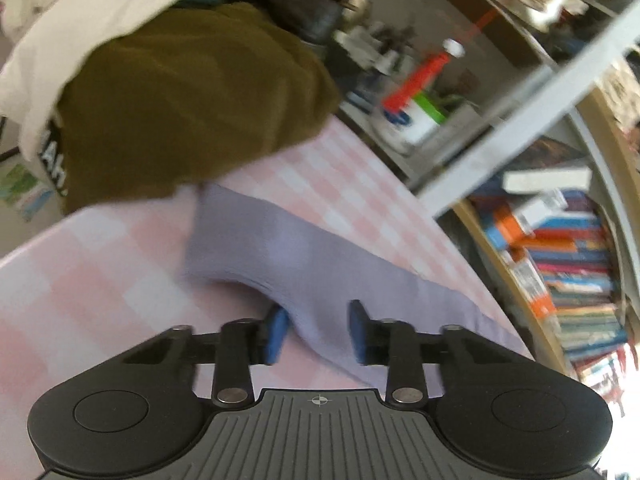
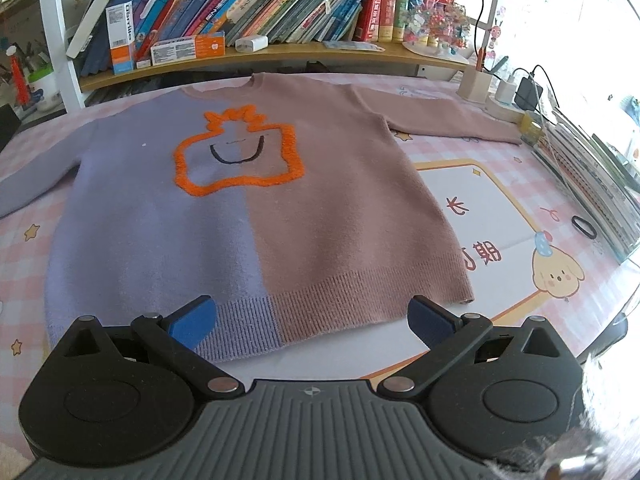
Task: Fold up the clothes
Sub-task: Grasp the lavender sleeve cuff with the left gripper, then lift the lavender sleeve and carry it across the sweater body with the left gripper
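Observation:
A sweater (image 2: 256, 216), half lavender and half dusty pink with an orange outline figure, lies flat, front up, on the pink checked table (image 2: 460, 152). Both sleeves are spread out. My right gripper (image 2: 312, 320) is wide open just above the sweater's bottom hem, empty. In the left wrist view the lavender sleeve (image 1: 280, 256) runs across the table, and my left gripper (image 1: 318, 330) is open with its blue pads on either side of the sleeve, not closed on it.
An olive garment (image 1: 192, 104) and a cream one (image 1: 100, 12) are piled at the table's far end. Bookshelves (image 2: 248, 12) line the back. A charger and cables (image 2: 520, 92) and stacked books (image 2: 592, 172) sit on the right.

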